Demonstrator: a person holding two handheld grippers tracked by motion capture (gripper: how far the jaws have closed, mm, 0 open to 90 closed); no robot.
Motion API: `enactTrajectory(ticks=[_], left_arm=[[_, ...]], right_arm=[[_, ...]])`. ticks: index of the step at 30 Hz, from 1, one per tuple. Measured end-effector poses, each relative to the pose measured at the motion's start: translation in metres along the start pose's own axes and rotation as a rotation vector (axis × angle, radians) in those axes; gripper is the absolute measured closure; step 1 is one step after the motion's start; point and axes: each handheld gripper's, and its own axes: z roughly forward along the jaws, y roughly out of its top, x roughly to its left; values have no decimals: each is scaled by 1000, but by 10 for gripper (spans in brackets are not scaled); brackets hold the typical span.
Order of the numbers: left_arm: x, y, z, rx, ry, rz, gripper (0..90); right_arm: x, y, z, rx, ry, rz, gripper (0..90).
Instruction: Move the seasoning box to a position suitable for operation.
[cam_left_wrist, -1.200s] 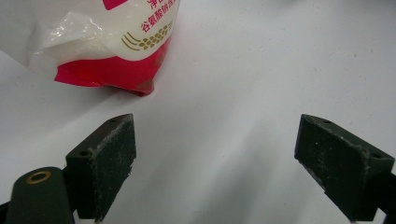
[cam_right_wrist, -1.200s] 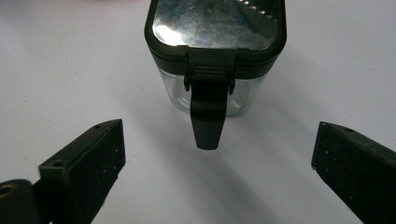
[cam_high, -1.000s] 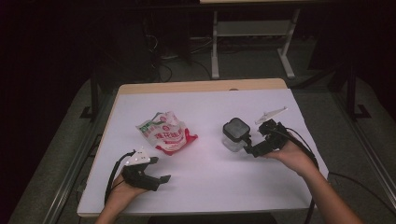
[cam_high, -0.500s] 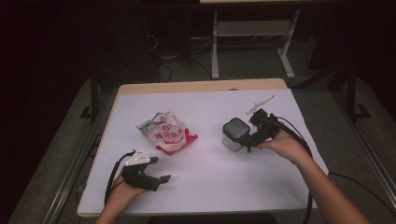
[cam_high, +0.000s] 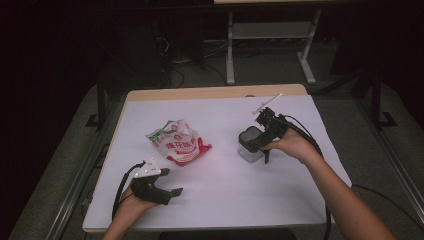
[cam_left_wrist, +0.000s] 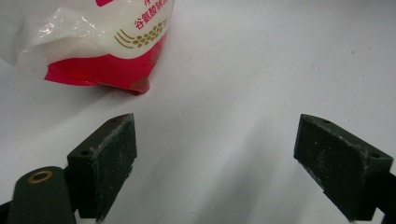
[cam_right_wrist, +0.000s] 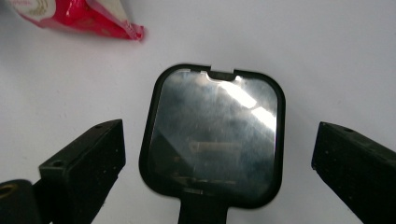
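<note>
A small clear container with a black-rimmed, windowed lid (cam_high: 248, 141) (cam_right_wrist: 212, 135) stands right of the table's middle. My right gripper (cam_high: 261, 143) (cam_right_wrist: 219, 161) hovers over it, pointing down, open, with one jaw on each side of the lid and not touching it. A crumpled white, red and green snack bag (cam_high: 176, 141) (cam_left_wrist: 100, 42) (cam_right_wrist: 77, 16) lies left of the container. Near the front left edge, my left gripper (cam_high: 167, 191) (cam_left_wrist: 219, 154) rests low over the table, open with nothing between its jaws. The bag's red end lies just beyond it.
The white table top (cam_high: 225, 200) has a wooden strip along its far edge (cam_high: 215, 92). Cables trail from both grippers toward the front edge. A metal frame (cam_high: 270, 35) stands on the dark floor beyond the table.
My right gripper has swung from beside the container to above it and tipped downward, its jaws now straddling the lid. The left gripper, bag and container stayed put.
</note>
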Motion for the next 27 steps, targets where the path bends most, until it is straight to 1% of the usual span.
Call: enactTrajectory(ticks=[1,4,5,6,7,10,11,13,15,16,17,21,23,24,25,26,27], left_arm=[[0,0,0,0,0,-1,129],[0,0,0,2,0,3,129],[0,0,0,1,-2,3,129],[0,0,0,2,-2,4,129],[0,0,0,3,-2,3,129],[0,0,0,6,-4,5,129],[-1,0,0,7,-5,5,129],[-1,0,0,11,-5,10,129],[-2,0,0,4,-8,1,129],[-1,0,1,4,-9,2,129],[-1,0,1,12,-7,10,129],[-2,0,1,10,-8,13,129],[-2,0,1,14,-7,16,129],[-2,0,1,9,-9,10,129],[-3,0,2,4,-11,3,129],[-3,0,2,10,-13,10,129],[-3,0,2,10,-13,10,129]], right_arm=[[-1,5,4,22,-6,-10,24],[-2,10,7,22,-1,-9,24],[-1,15,9,17,14,-7,25],[-1,15,9,17,14,-7,25],[-1,19,14,40,20,-9,24],[1,23,18,50,13,-15,24],[1,26,20,60,1,-26,24],[1,27,21,67,-5,-29,24],[0,27,24,76,6,-20,24],[0,27,29,98,1,-20,24],[-1,27,31,106,4,-18,24],[-1,26,38,150,1,-9,24],[-1,26,40,157,-3,-12,24],[1,26,44,174,1,-8,24],[1,26,44,174,1,-8,24],[2,26,47,194,0,-8,24],[2,26,47,194,0,-8,24]])
